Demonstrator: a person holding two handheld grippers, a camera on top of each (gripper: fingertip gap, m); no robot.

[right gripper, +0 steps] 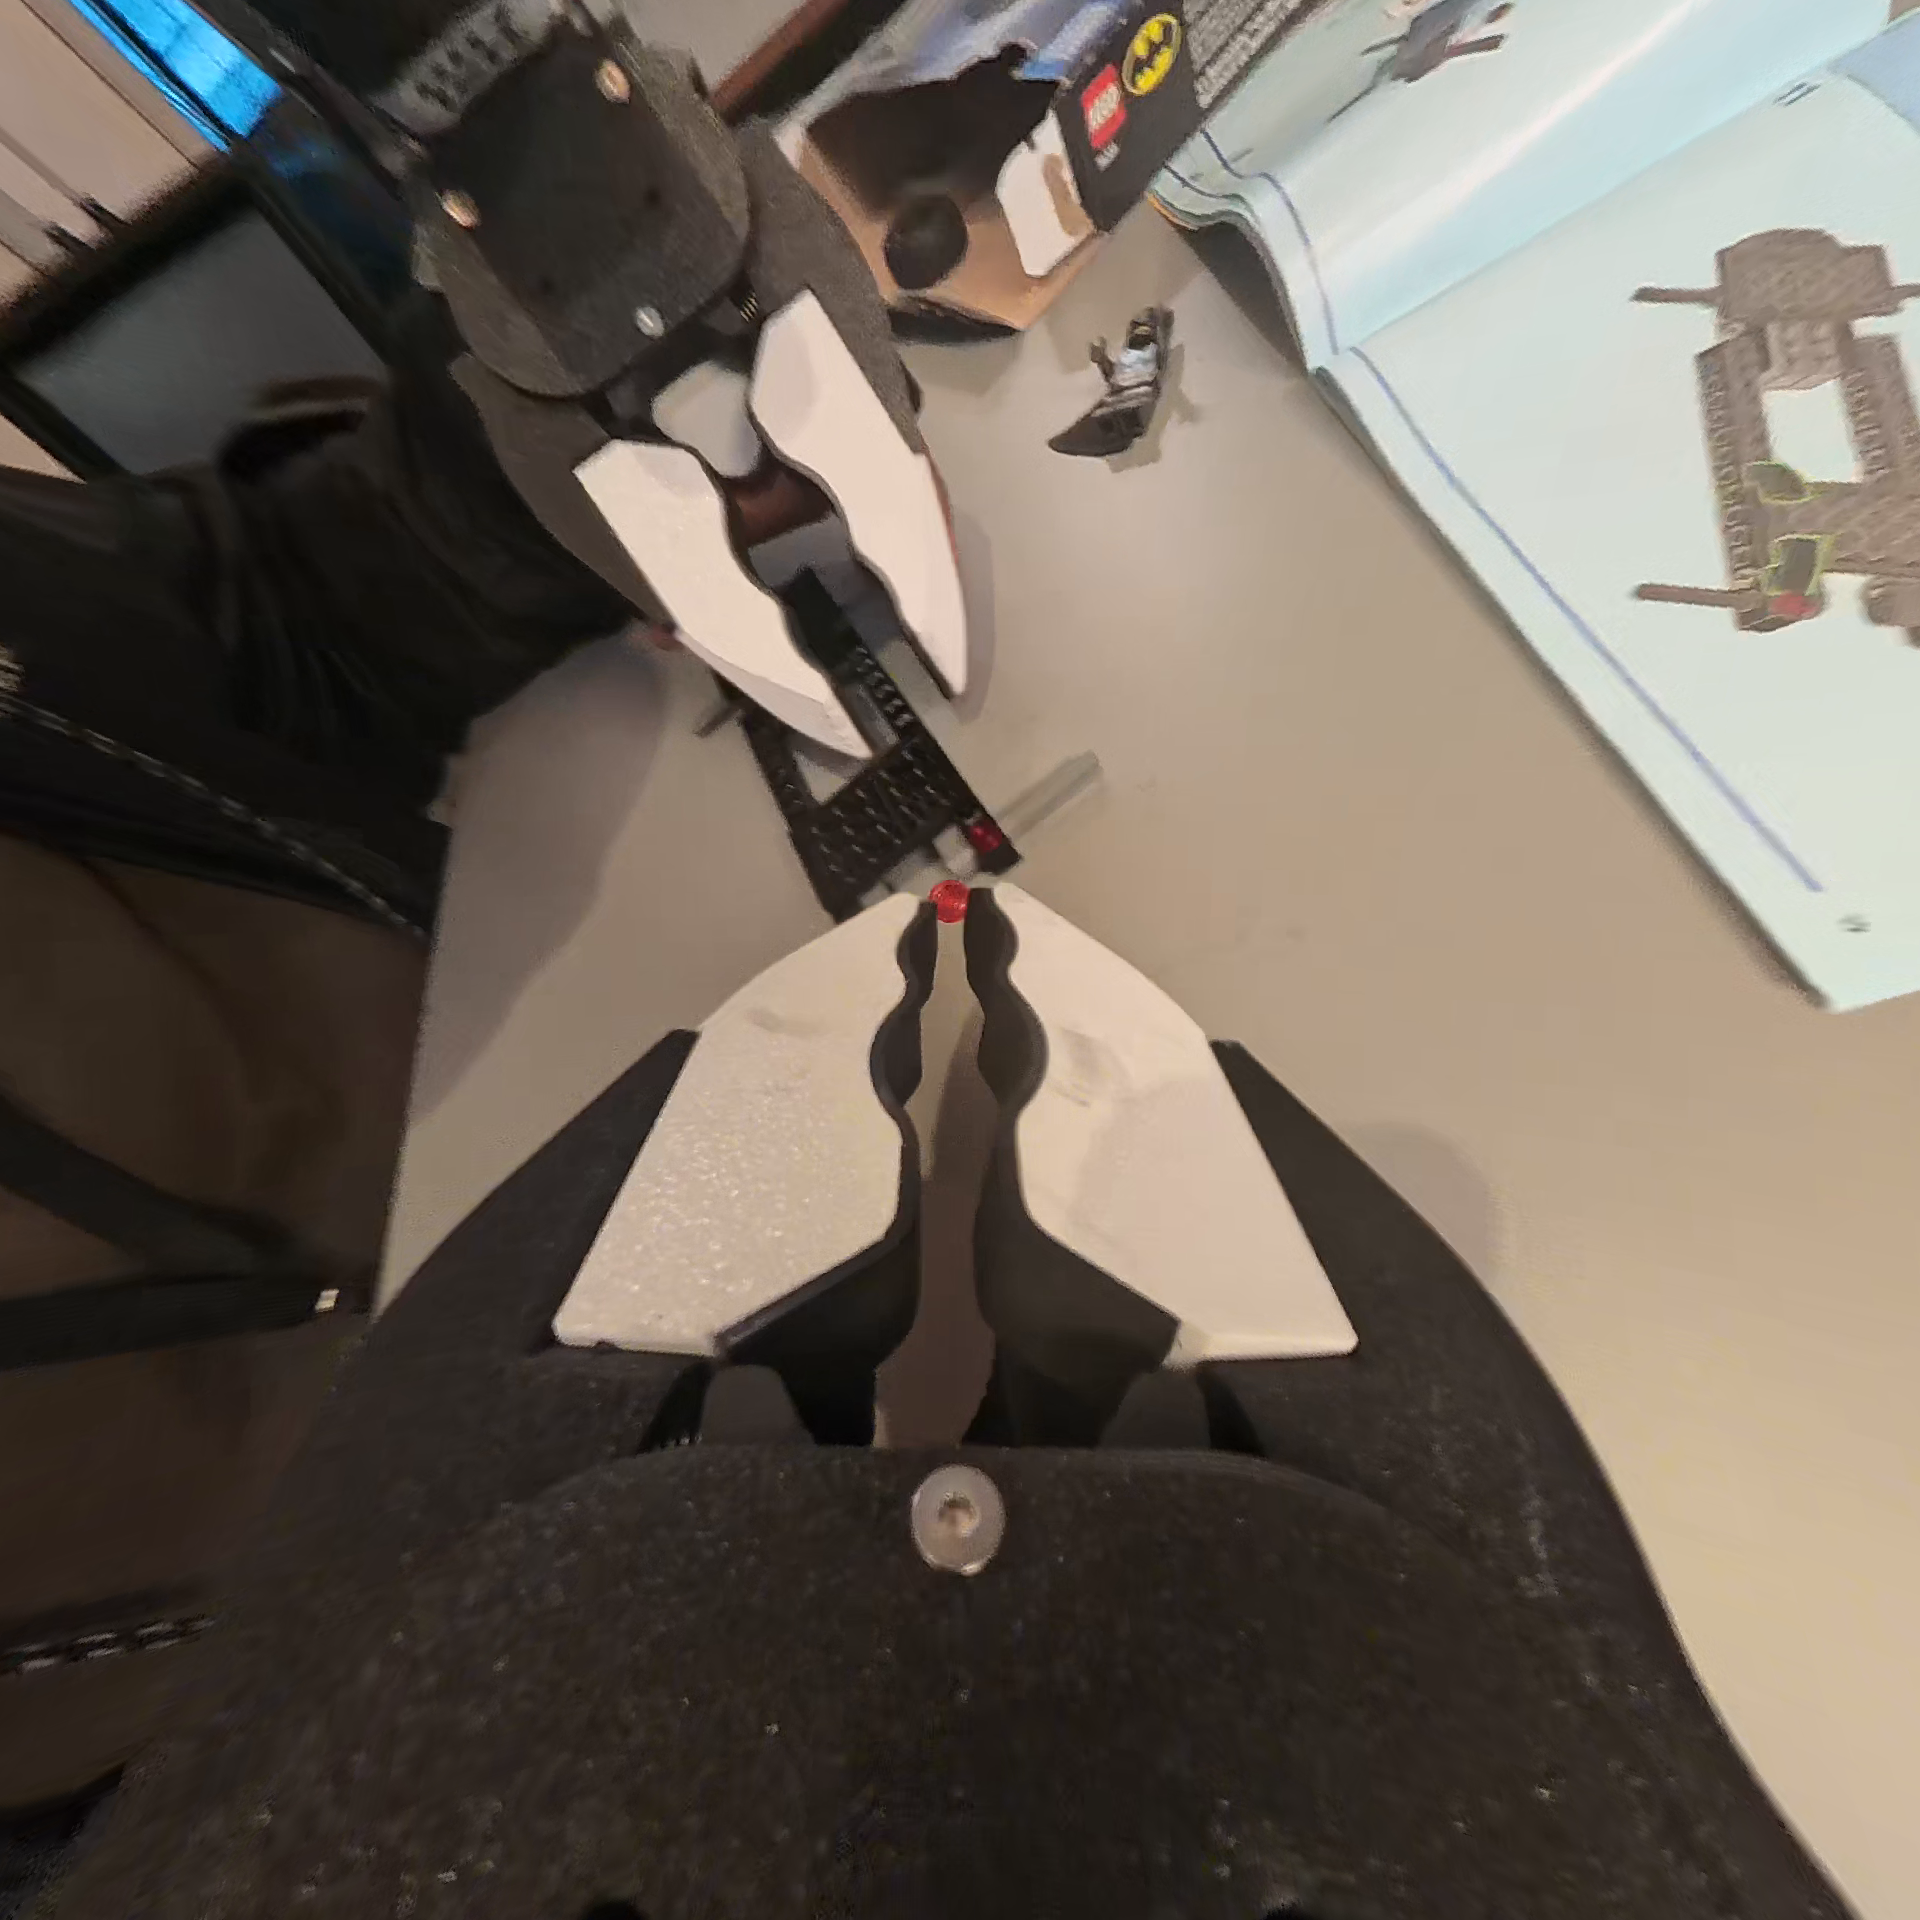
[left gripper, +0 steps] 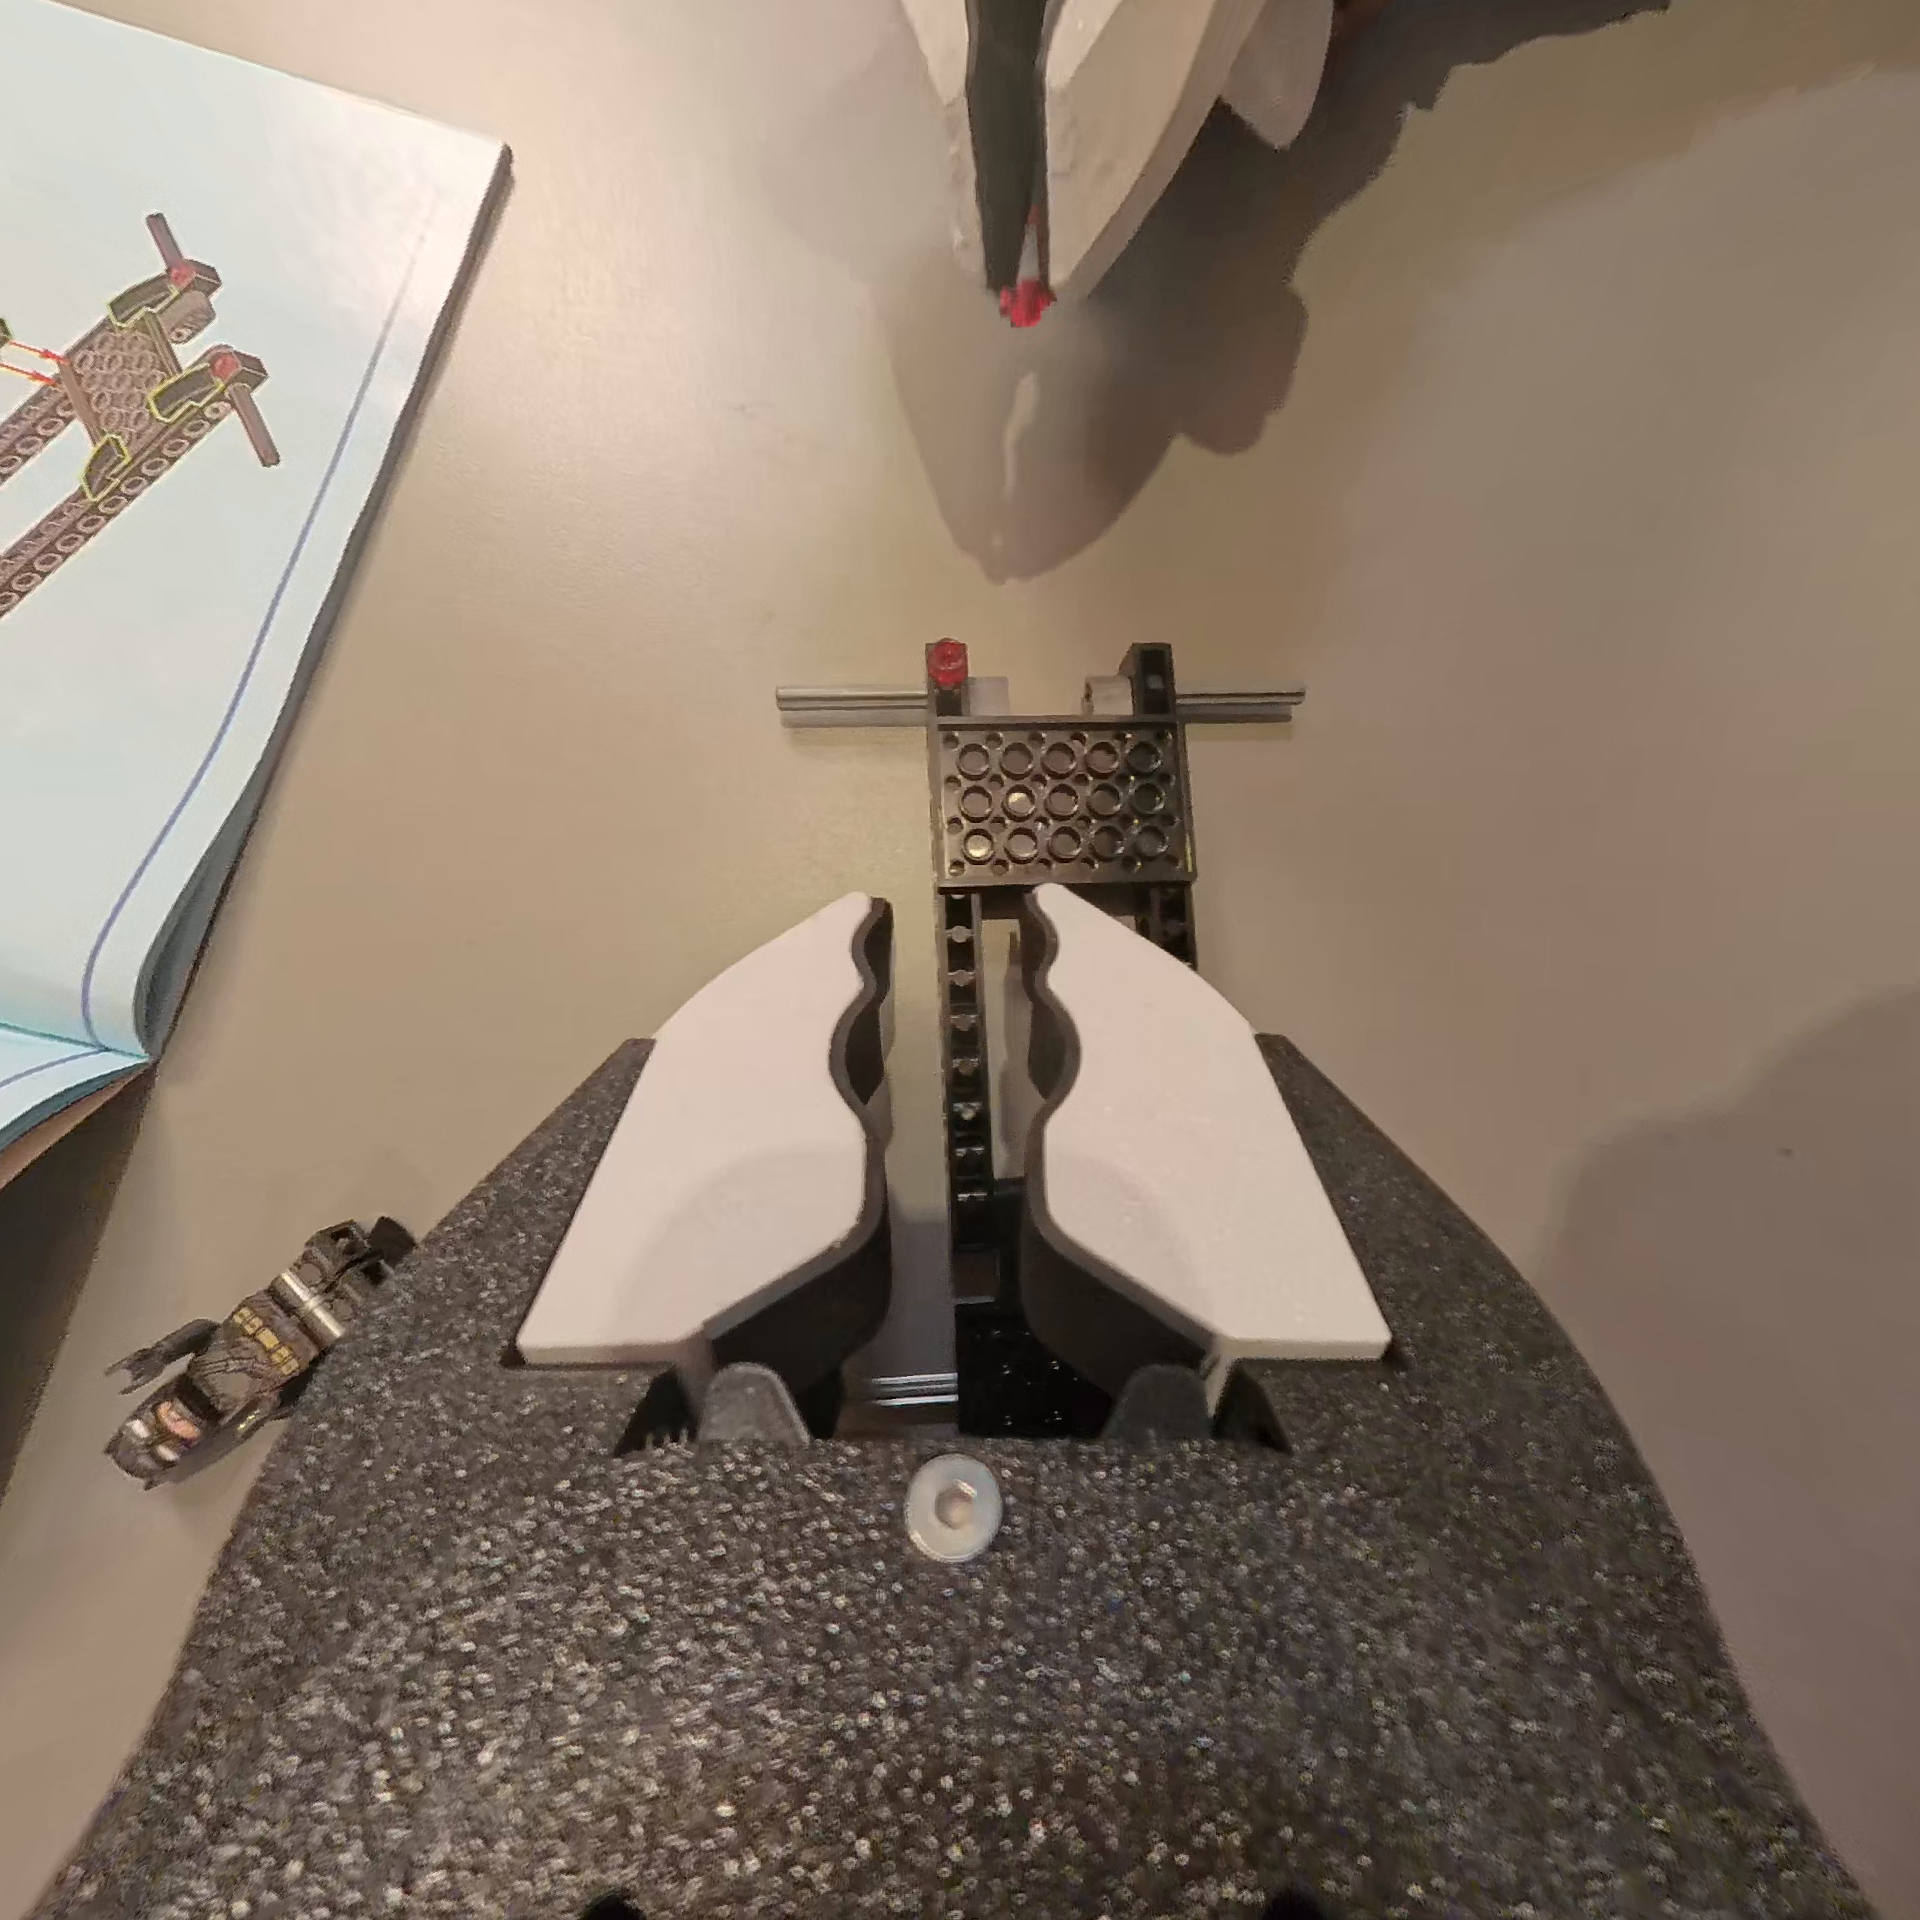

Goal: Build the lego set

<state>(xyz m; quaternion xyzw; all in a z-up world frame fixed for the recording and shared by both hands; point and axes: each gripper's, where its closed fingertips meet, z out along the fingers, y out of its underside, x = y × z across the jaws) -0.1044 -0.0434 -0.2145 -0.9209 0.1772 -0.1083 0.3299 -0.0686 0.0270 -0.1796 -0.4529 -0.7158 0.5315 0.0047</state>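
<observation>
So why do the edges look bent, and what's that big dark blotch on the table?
Left wrist view: the wide lens bows the booklet; the blotch is the other hand-held gripper's shadow on the table. Right wrist view: the box and left margin smear with blur.

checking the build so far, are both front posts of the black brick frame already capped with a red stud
No: in the left wrist view only the left post of the black brick frame carries a red stud; the right post's top is bare.

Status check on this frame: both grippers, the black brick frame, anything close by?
Left gripper astride black brick frame, grip unclear. Right gripper pinching small red stud, just off frame's end. Minifigure and open booklet off to the side.
</observation>
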